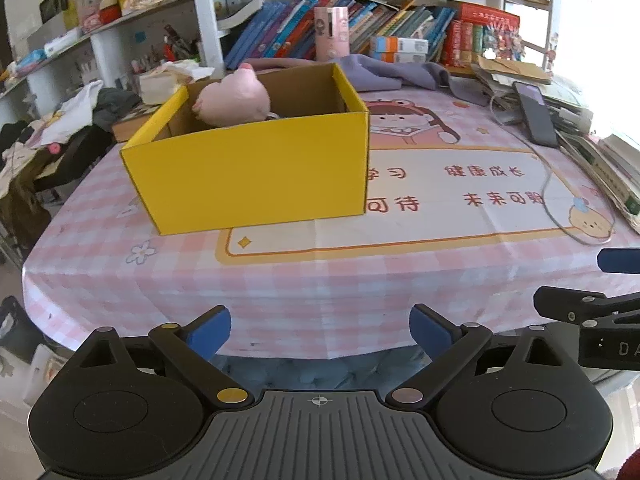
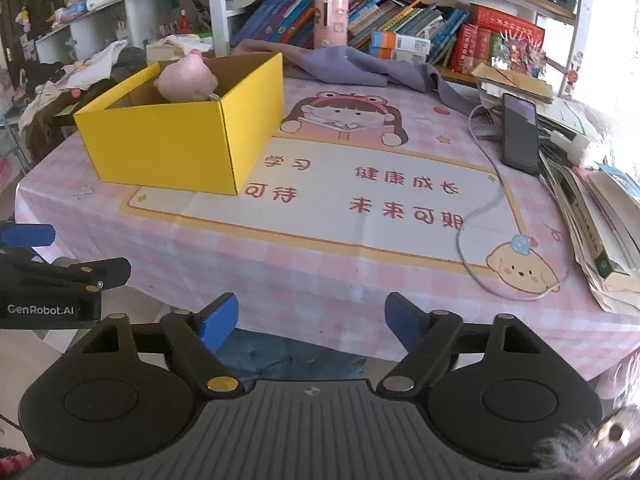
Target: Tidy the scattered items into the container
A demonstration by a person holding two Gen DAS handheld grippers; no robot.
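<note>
**Q:** Left wrist view first: how does the left gripper (image 1: 320, 330) sit?

**R:** It hangs at the near edge of the table (image 1: 280, 292), angled down toward the top. Its blue pads (image 1: 210, 330) stand wide apart with nothing between them. At the right edge of that view the right gripper (image 1: 600, 280) pokes in, level with it; the letters "DA" show on its black body.

**Q:** And from the right wrist?

**R:** The right gripper (image 2: 312, 320) is also at the near edge, tilted down, jaws wide and empty. The left gripper (image 2: 28, 236) shows at the left edge, marked "GenRobot.AI". The two are side by side, apart.

**Q:** Where are the task's things?

**R:** The yellow box (image 1: 256, 176) stands on the left part of the table, open at the top. A pink plush (image 1: 232, 100) sits inside at the back, its top rising above the rim. I cannot tell what else lies in the box.

**Q:** Any writing?

**R:** The pink checked cloth (image 2: 320, 276) carries a cartoon girl and large red Chinese characters: "学习", "健康成长", "可待", "未来可期". A phone (image 2: 520, 136) leans on papers at the right with a cable (image 2: 472, 232) trailing from it; the book spines behind are too small to read.
</note>
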